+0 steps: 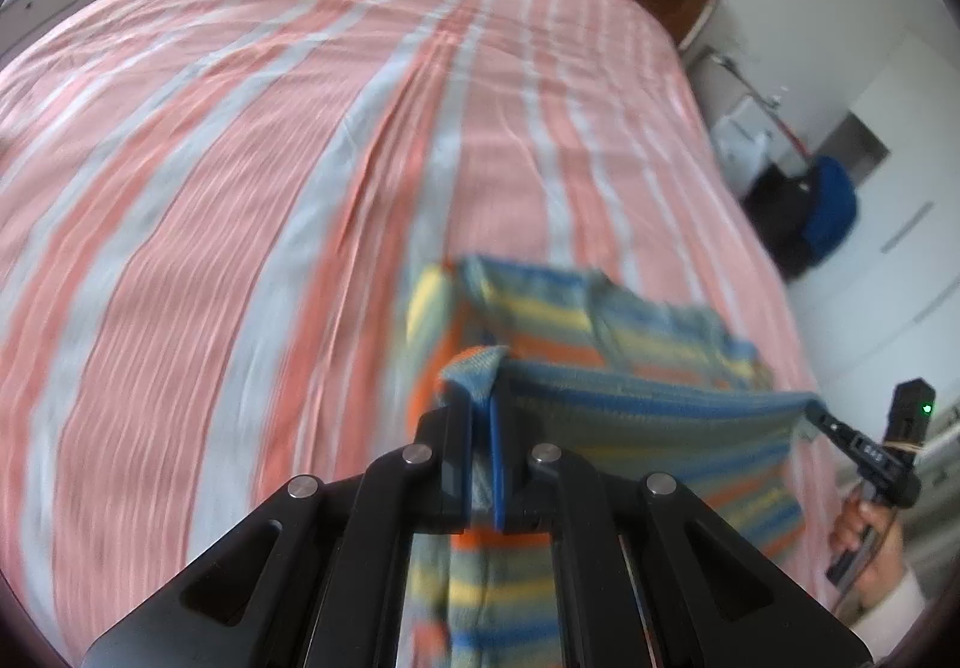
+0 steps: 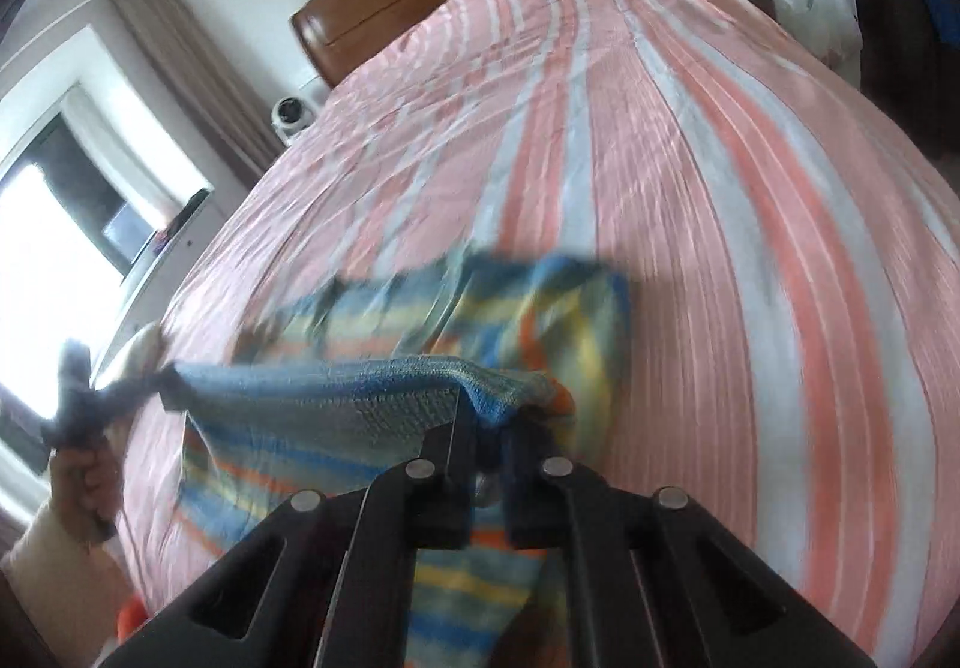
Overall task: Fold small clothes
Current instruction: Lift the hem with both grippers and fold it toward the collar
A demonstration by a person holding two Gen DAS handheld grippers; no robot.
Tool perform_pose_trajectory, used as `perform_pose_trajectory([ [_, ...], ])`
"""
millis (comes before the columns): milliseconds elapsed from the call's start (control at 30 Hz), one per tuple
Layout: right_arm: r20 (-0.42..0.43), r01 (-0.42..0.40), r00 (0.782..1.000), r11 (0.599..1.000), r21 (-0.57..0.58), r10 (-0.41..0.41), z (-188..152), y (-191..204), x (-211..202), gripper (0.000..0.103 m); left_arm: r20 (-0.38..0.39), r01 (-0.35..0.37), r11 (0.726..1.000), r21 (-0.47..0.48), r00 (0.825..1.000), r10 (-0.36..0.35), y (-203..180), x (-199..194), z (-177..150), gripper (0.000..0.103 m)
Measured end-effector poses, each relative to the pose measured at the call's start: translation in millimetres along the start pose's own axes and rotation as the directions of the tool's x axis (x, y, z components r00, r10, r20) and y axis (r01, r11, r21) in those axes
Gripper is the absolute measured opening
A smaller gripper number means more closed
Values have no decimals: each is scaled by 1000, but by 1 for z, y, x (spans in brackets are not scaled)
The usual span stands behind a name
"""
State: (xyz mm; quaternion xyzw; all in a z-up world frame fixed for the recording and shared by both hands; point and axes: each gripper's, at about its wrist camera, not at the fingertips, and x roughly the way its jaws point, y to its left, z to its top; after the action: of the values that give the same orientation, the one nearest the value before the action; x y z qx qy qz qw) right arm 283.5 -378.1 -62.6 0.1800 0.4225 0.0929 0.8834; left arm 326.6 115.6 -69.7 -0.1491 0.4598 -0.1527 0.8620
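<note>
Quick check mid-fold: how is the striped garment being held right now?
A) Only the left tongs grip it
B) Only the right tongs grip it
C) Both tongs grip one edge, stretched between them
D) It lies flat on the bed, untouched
C: the left tongs and the right tongs each pinch a corner of the striped garment, whose blue edge runs taut between them above the bed.

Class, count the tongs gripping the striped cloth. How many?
2. The left tongs pinch one corner of the striped cloth; the right tongs pinch the opposite corner, above the bed.
</note>
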Motion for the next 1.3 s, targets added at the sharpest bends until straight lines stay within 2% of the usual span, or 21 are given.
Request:
perform_pose_trajectory([
  [67,3,-11,1000,999,37,10,18,-14,24,9,-9,-41,999,20,999,41,-3,32,13,7],
  [100,14,-26,1000,997,74,25,25,-23,37,13,-8,-70,997,17,998,70,-1,42,20,15],
  [133,29,-41,999,991,126,38,29,-34,48,31,-7,-118,993,9,993,118,2,52,25,35],
  [167,41,-34,999,982,185,27,31,-46,54,43,-1,-152,988,-14,988,152,7,54,29,45],
  [233,84,-48,996,965,258,27,28,-61,49,43,68,-108,992,-73,991,112,20,39,31,64],
  [333,112,-63,993,973,222,39,21,-63,19,43,104,-34,996,-77,994,42,35,6,18,69],
  [400,72,-57,996,988,144,47,16,-50,2,43,95,-17,999,-28,995,20,35,-13,0,70],
  [500,-56,-112,992,991,71,116,12,-19,-3,43,46,-13,996,94,999,9,20,-27,-38,74],
  [600,-218,-243,940,964,108,261,11,29,29,43,18,-99,978,186,995,98,12,-34,-81,75],
  [667,-307,-298,886,935,194,347,13,63,73,44,51,-149,975,165,989,142,23,-43,-108,75],
  [700,-319,-298,879,930,215,356,12,69,89,44,60,-147,982,121,988,141,35,-49,-124,77],
  [767,-331,-249,888,940,234,318,19,81,133,44,83,-144,988,60,987,139,55,-53,-146,79],
  [833,-309,-223,905,944,243,293,28,79,165,44,175,-121,989,90,979,104,66,-59,-169,79],
  [900,-133,-247,948,931,268,290,45,74,161,44,199,-124,987,103,975,102,64,-62,-175,83],
  [933,3,-297,951,914,275,308,59,73,146,45,185,-130,985,118,977,107,60,-58,-173,90],
  [1000,78,-352,936,894,277,344,64,79,128,47,176,-143,977,157,978,114,52,-51,-172,96],
  [1100,-84,-354,920,905,235,382,57,111,122,48,188,-147,976,162,975,116,52,-51,-173,96],
  [1200,-319,-341,861,916,213,395,24,149,133,50,194,-128,981,149,976,98,55,-52,-172,96],
  [1233,-421,-311,828,928,205,370,10,162,148,50,195,-129,980,150,976,99,56,-51,-173,96],
  [1267,-481,-282,807,939,194,342,1,169,166,50,196,-132,980,152,975,102,56,-50,-173,96],
  [1300,-504,-270,801,946,177,323,-4,172,179,49,197,-133,979,152,975,102,55,-51,-173,96],
])
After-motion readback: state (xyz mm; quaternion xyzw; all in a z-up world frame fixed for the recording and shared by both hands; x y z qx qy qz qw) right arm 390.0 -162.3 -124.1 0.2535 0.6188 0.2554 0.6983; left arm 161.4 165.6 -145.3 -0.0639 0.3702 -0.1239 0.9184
